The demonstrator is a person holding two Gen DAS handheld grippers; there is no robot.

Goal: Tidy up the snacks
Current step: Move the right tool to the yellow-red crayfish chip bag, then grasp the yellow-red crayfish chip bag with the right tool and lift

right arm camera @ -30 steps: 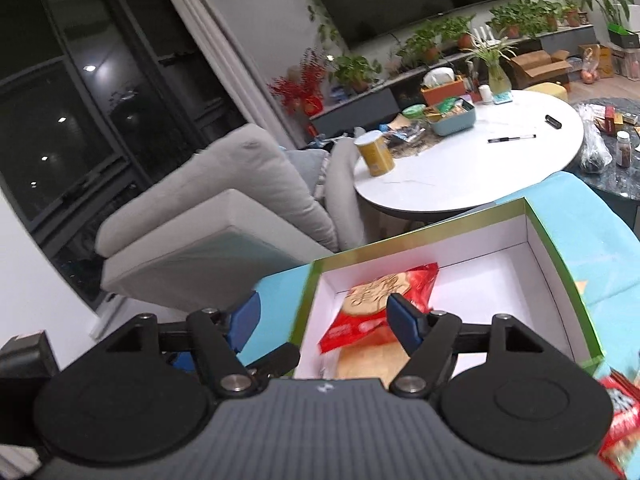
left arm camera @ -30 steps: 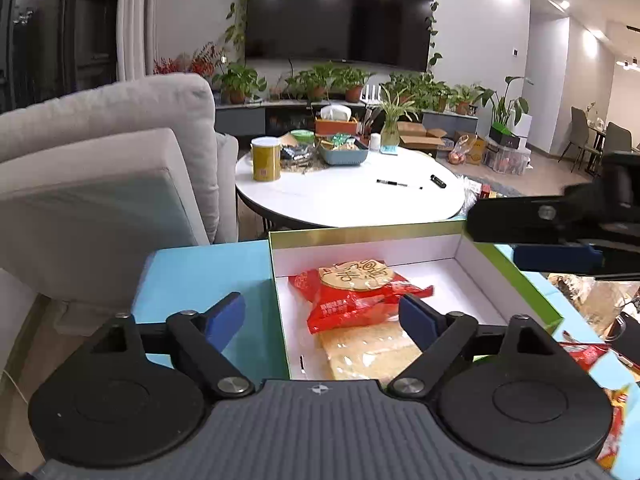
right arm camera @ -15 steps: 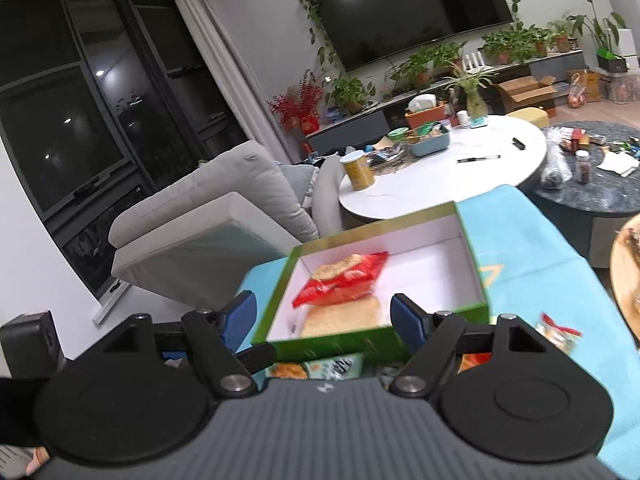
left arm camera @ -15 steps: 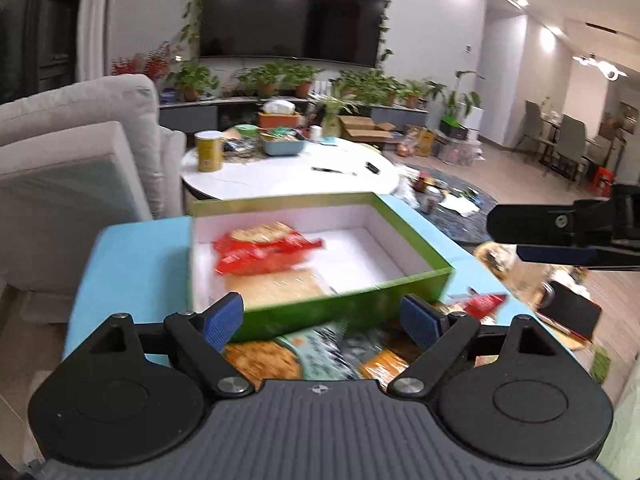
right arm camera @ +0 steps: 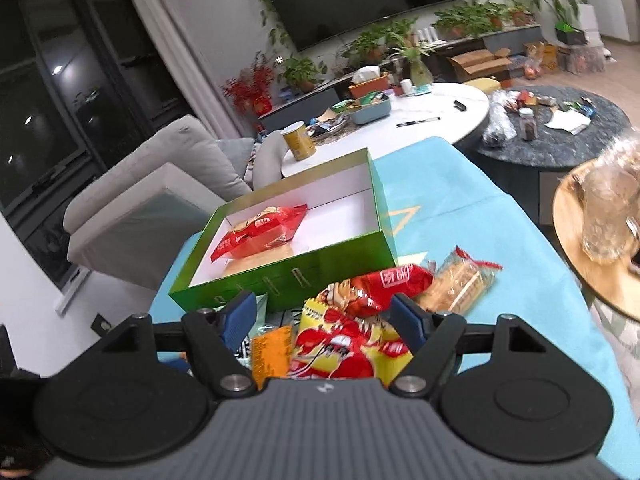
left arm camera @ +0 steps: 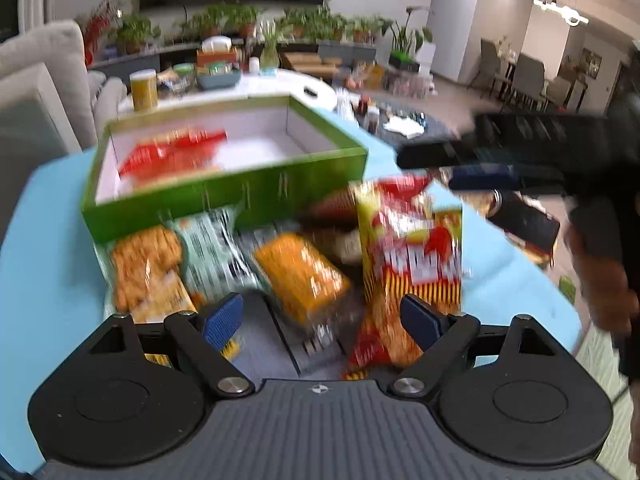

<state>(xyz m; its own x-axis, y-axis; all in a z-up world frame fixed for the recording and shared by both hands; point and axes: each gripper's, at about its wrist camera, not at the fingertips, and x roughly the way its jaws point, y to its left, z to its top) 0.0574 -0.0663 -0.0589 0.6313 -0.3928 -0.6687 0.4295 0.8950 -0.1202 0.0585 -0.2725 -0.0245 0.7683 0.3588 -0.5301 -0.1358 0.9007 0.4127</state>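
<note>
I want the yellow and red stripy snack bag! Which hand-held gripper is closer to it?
Right. The right hand-held gripper hovers directly over the yellow and red bag; the left hand-held gripper has it beside one finger.

Green box (right arm camera: pixel 304 268) white inside, red packet (right arm camera: pixel 260 236), turquoise tablecloth (right arm camera: pixel 460 208), red-and-yellow striped bag (left arm camera: pixel 412 248)

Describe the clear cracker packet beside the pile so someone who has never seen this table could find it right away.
Start at the green box on the blue tablecloth. Loose snacks lie in front of its near wall; the cracker packet sits at the pile's right edge, beside a red bag. It alone is see-through with pale crackers showing and red crimped ends.
</note>
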